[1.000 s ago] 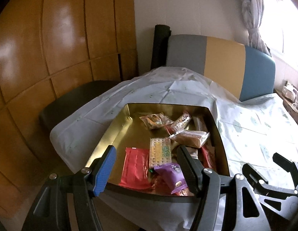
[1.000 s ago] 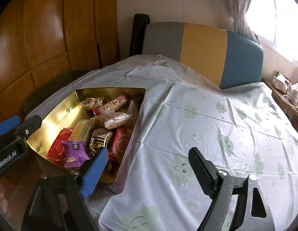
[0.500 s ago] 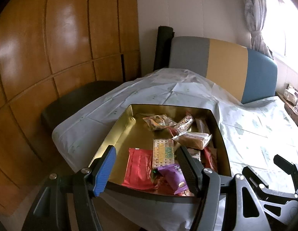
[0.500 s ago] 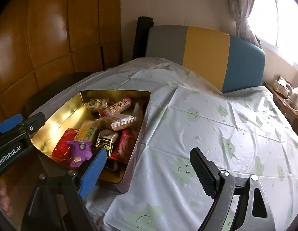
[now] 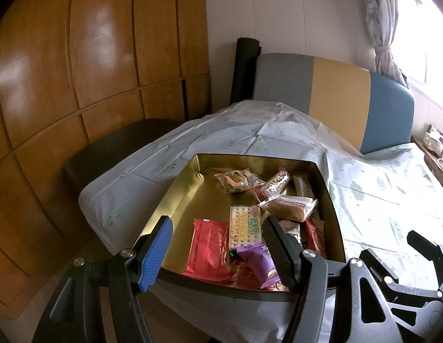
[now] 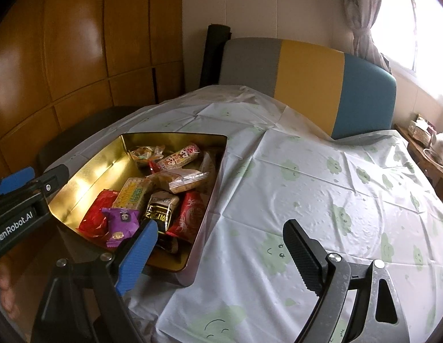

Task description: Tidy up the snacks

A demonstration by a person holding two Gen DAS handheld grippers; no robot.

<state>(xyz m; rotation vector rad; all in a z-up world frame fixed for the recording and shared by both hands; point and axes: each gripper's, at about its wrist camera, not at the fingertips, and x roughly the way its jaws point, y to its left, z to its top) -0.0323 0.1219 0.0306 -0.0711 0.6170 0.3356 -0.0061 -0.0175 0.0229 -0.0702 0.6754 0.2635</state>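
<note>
Since the gold tin sits at the near edge of the clothed table, overhanging it as far as can be judged, a downward push on its near rim could tip it or drag the loose tablecloth. Contents: snacks piled against the tin's right side, namely purple packet, red wrapper, cracker pack, brown bar and others overlapping; a pinch at one may catch its neighbour. Left gripper: jaws spread wide, empty, poised above the tin's near rim, touching nothing. Right gripper: jaws wide apart, empty, over the tin's corner and bare cloth.
</note>
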